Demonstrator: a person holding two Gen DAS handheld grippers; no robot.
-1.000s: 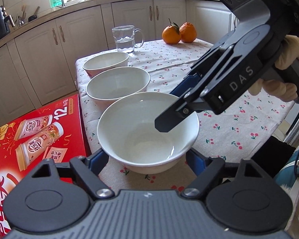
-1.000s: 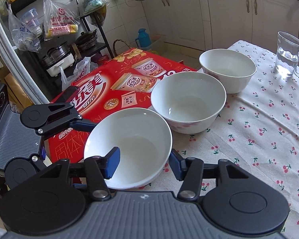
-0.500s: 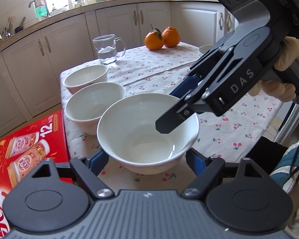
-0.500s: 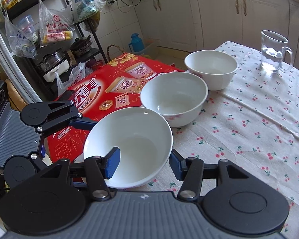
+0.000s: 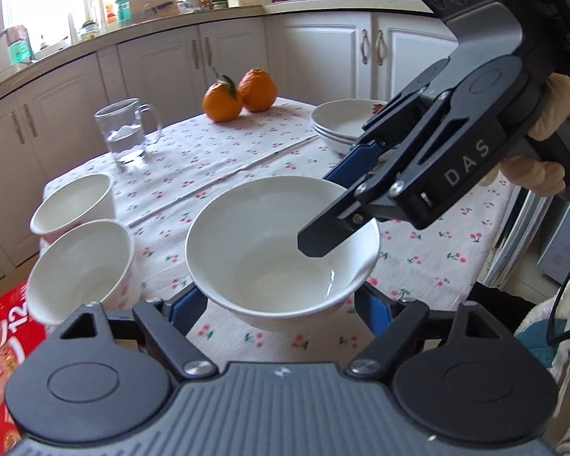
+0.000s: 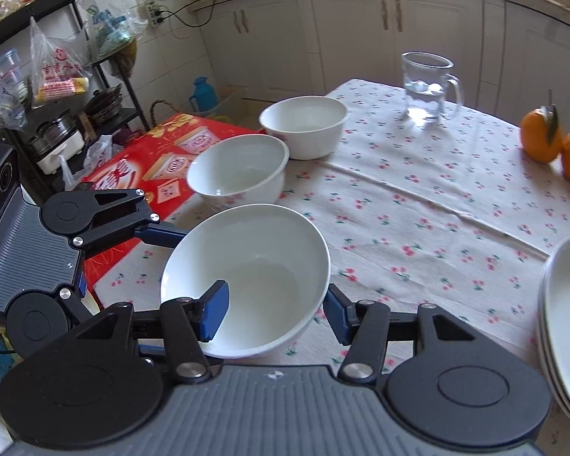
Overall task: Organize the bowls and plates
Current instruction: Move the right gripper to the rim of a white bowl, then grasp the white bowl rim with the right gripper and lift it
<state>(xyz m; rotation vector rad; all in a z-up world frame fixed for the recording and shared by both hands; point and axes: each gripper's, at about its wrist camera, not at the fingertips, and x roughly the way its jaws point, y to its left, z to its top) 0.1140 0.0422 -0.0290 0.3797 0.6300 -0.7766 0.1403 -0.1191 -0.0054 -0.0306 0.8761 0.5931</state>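
A white bowl (image 5: 269, 258) hangs just over the cherry-print tablecloth (image 5: 224, 159), held from two sides. My left gripper (image 5: 281, 306) is shut on the white bowl, with one blue pad against each outer flank low down. My right gripper (image 5: 334, 209) comes in from the upper right and is shut on the bowl's rim, one finger inside and one outside. In the right wrist view the same bowl (image 6: 254, 266) sits between my right gripper's (image 6: 275, 315) pads. Two more white bowls (image 5: 76, 235) stand at the table's left edge. A stack of white plates (image 5: 342, 121) lies at the far right.
A glass mug with water (image 5: 127, 133) and two oranges (image 5: 239, 95) stand at the back of the table. A red carton (image 6: 152, 163) lies beside the table on the left. The plates (image 6: 566, 323) are close on the right in the right wrist view. Kitchen cabinets run behind.
Both grippers have carried the bowl rightward across the table, away from the two other bowls. The stack of plates has come into view.
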